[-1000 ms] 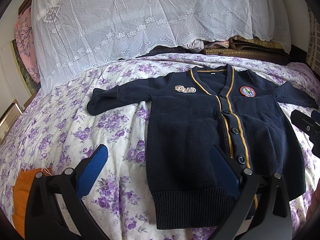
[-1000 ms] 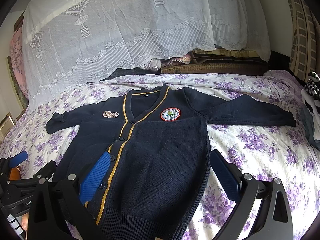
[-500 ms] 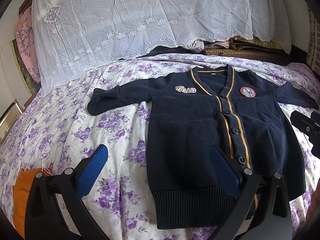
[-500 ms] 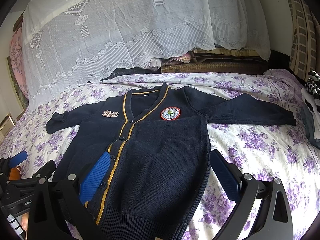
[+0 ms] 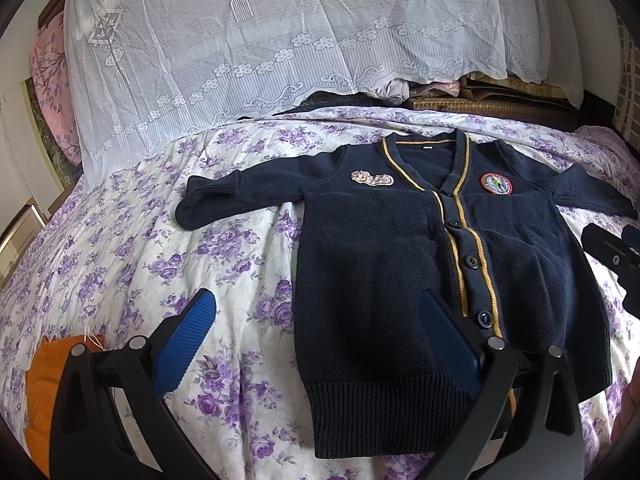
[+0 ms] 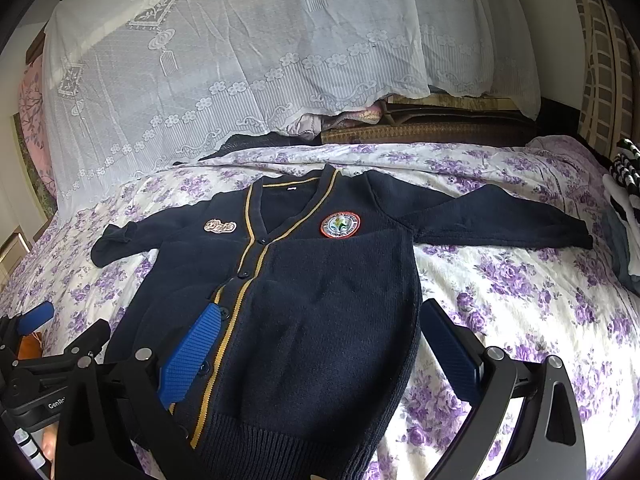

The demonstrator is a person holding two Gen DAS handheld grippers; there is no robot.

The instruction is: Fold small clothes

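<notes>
Purple-flowered bedding (image 5: 224, 248) covers the bed, with a white lace cloth (image 5: 280, 40) draped over the pile at its head. On it a small navy cardigan (image 5: 392, 264) lies face up and buttoned, both sleeves spread out to the sides. Compared with a second ago almost nothing has changed: the garment lies in the same place and both tools have barely shifted, so folding has probably not begun and the first grasp is yet to come. The left gripper (image 5: 320, 336) hangs released above the lower left part of the cardigan, holding nothing. The right gripper (image 6: 320, 344) is likewise spread wide and empty over the lower right part. Only the left view shows an orange cloth (image 5: 44, 392) at the near edge of the bed. Only the right view shows the whole right sleeve (image 6: 504, 224) and striped clothes (image 6: 624, 184) at the far right.
</notes>
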